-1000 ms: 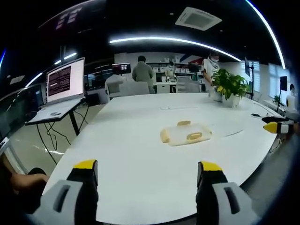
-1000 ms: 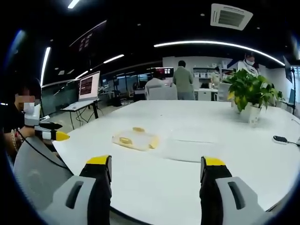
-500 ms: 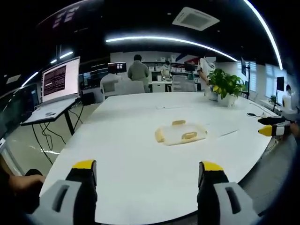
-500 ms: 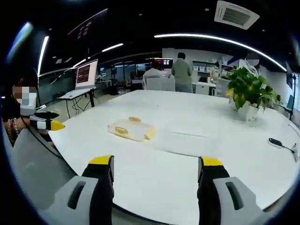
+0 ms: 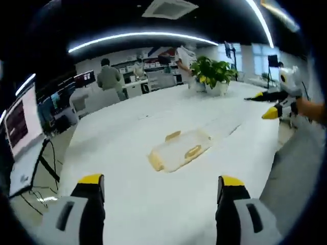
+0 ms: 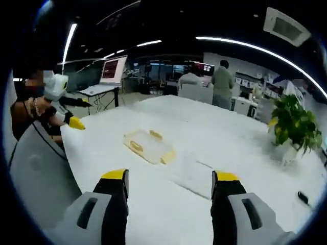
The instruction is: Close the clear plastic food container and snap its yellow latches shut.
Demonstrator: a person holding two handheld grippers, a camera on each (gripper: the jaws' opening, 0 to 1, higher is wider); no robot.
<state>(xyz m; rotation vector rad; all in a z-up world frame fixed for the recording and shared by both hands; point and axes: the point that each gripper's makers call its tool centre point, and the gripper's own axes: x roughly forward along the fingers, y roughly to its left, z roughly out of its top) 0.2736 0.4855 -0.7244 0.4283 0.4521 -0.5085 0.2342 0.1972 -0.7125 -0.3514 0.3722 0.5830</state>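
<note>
Both grippers, the left gripper (image 5: pixel 158 191) and the right gripper (image 6: pixel 169 186), hang wide-jawed and empty above the white table's (image 5: pixel 122 204) near edge, apparently lining up on the clear food container (image 5: pixel 180 150) lying well ahead mid-table, yellow latches (image 5: pixel 192 151) untouched.

Ceiling strip lights (image 5: pixel 143 37) glare; frames motion-blurred, fisheye-warped.

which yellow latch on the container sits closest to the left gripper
In the left gripper view, the latch at the container's near-left corner is closest to the left gripper. The other two yellow latches, one on top and one on the far edge, lie farther away.
</note>
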